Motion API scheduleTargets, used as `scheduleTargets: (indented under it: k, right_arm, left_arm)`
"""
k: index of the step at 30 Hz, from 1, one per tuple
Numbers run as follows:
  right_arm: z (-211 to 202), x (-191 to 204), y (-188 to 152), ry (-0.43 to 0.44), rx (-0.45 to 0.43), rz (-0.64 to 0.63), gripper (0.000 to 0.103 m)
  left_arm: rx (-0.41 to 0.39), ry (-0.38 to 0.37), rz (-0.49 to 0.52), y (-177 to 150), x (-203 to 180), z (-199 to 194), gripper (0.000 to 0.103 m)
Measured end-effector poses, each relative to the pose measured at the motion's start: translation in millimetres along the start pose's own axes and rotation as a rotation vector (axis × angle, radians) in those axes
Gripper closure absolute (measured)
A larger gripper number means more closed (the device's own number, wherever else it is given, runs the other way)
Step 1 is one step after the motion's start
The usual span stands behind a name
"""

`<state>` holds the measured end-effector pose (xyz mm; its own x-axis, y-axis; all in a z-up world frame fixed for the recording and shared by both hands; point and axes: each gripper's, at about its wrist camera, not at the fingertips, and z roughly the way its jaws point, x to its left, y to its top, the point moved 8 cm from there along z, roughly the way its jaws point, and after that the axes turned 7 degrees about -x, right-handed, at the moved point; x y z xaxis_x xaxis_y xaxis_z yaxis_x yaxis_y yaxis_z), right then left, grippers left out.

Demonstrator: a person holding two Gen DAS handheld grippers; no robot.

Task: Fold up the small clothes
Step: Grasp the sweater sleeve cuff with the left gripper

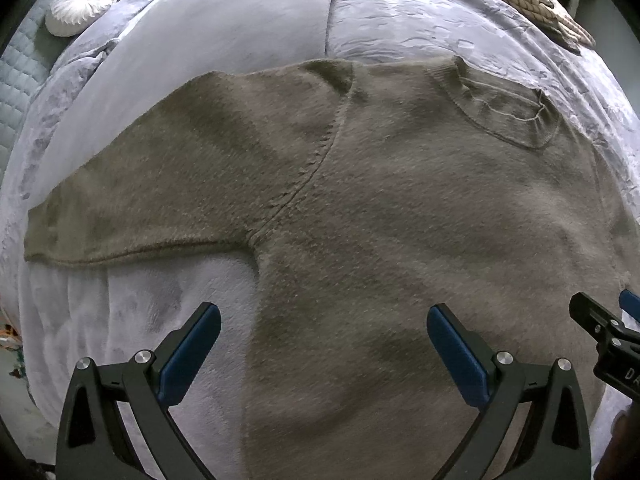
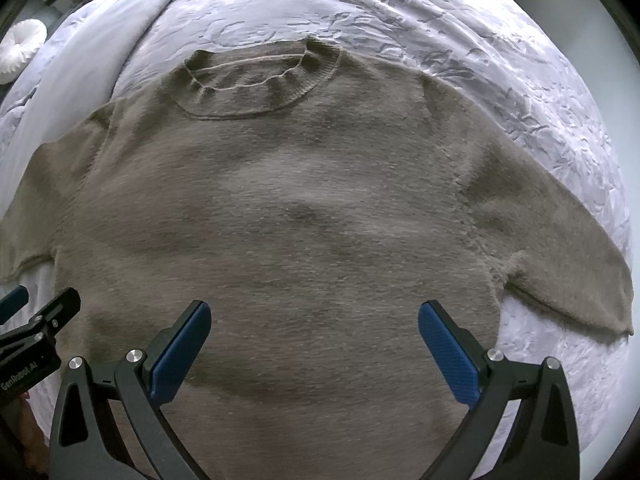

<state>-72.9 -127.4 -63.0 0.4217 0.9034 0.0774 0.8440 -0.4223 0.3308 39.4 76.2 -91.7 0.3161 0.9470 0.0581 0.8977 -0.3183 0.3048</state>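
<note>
We have the sweater (image 2: 304, 216) spread flat and face up on the bed (image 2: 500, 92), collar away from us and both sleeves out to the sides, so we judge the folding has not started. The left gripper (image 1: 324, 344) and the right gripper (image 2: 314, 338) hover over its lower body, fingers wide apart and holding nothing. Next we probably need to pinch a sleeve (image 1: 132, 200) or side edge and bring it across the body.

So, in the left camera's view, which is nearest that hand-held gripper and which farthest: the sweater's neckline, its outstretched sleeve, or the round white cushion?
From the left hand-held gripper:
1. Outstretched sleeve, to the left, just ahead.
2. Neckline, upper right.
3. Round white cushion, far upper left, beyond the bedspread.
</note>
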Motion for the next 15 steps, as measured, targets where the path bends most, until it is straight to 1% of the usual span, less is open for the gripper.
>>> scheduleTargets:
  k: [1, 2, 6, 8, 12, 15]
  right_arm:
    - [-0.2, 1.0, -0.3, -0.001, 0.001, -0.003, 0.0]
    - [8.1, 12.3, 10.6, -0.009, 0.012, -0.009, 0.0]
    - [9.2, 21.3, 10.6, -0.004, 0.017, -0.015, 0.0]
    - [8.5, 26.4, 11.0, 0.031, 0.011, -0.005, 0.0]
    - [3.6, 42.1, 12.3, 0.098, -0.017, 0.004, 0.0]
    - [-0.1, 59.2, 10.5, 0.158, -0.006, -0.024, 0.0]
  left_arm:
    - [0.0, -0.001, -0.001, 0.1, 0.2, -0.7, 0.0]
    - [0.001, -0.005, -0.003, -0.1, 2.6, -0.7, 0.0]
    - [0.004, -0.022, -0.022, -2.1, 14.8, -0.9, 0.0]
    - [-0.001, -0.036, -0.039, -3.2, 22.8, -1.3, 0.0]
    - [-0.014, -0.072, -0.102, -6.0, 51.3, 0.2, 0.0]
    - [-0.034, -0.108, -0.184, -5.9, 86.5, 2.4, 0.0]
